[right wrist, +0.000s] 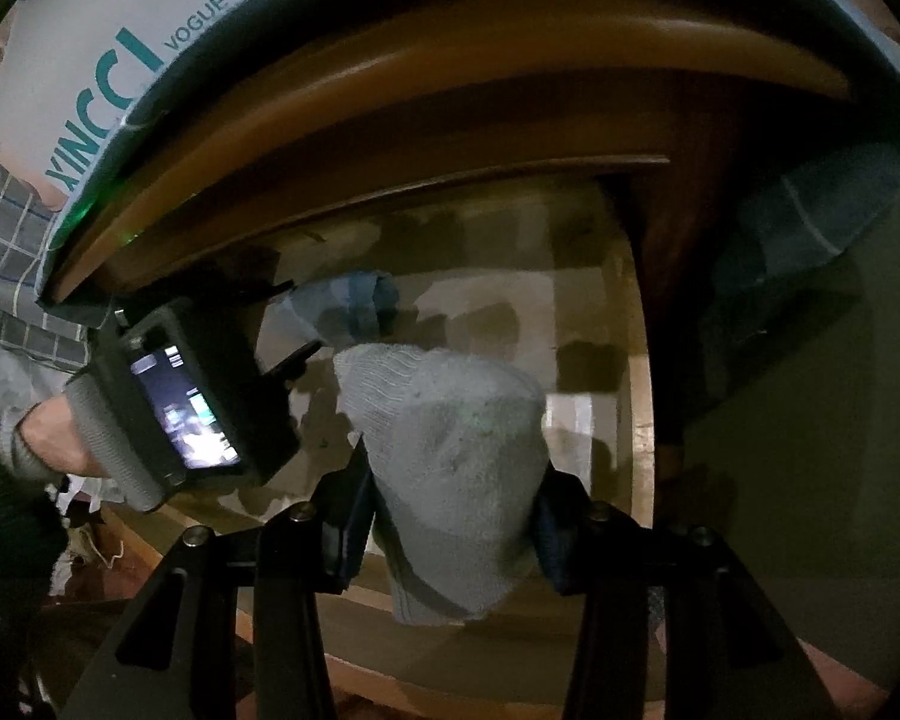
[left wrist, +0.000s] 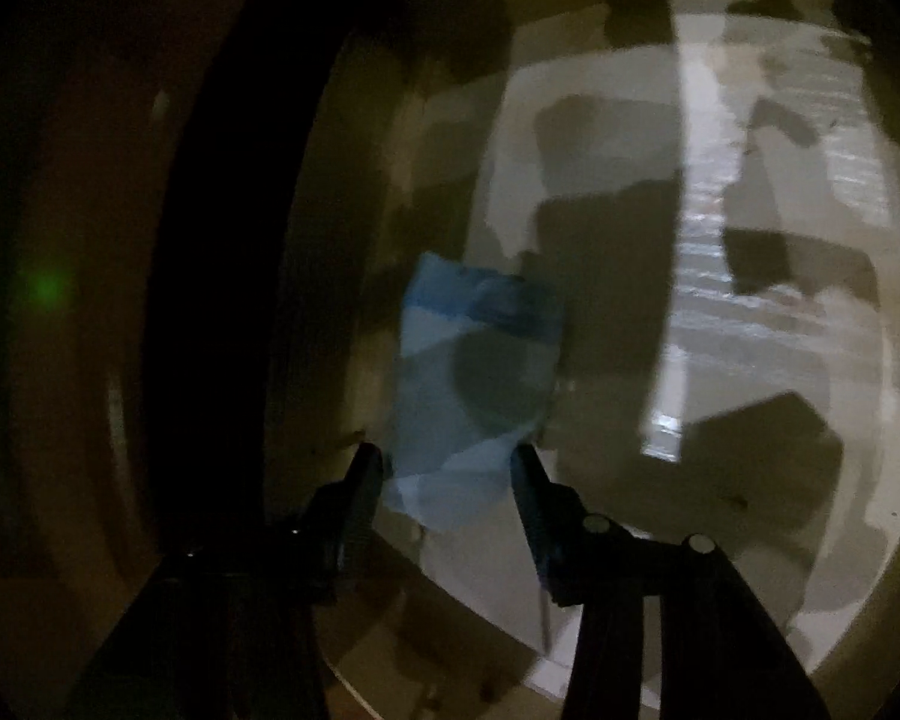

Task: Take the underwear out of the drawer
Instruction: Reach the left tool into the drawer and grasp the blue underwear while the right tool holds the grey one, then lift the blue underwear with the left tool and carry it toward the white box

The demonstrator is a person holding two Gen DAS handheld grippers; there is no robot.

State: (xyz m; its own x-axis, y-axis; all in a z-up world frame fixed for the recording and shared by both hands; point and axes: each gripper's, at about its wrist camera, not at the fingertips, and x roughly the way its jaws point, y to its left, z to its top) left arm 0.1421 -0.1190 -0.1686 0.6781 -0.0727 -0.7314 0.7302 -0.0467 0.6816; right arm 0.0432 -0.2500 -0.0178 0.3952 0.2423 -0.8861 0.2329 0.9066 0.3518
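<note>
Claws first: the right claw is clamped on a grey sock, both pads pressed into its sides, the ribbed cuff standing up above the fingers and the rest of the soft, knitted bundle bulging between them and hanging below. It holds the sock over the open drawer, whose pale, blotchy bottom shows patches of shadow and whose wooden rim curves round on the right. The left claw points down into the same drawer, its dark fingers partly apart with the near edge of the blue underwear between the tips; in this dim, blurred view it is impossible to say whether the pads actually press on the cloth. That garment lies flat on the drawer floor, a thin folded piece in two blues, a darker band across the top and paler panels lower down, smooth rather than knitted. From the right wrist view the left claw's body comes in from the left with a lit screen on its back, gripped by a hand in a grey fingerless glove, and the blue cloth shows as a rolled, banded edge just beyond its fingers. Above the drawer runs a thick brown wooden edge, and over that a white bag printed with teal letters. A checked fabric sits at the far left.
</note>
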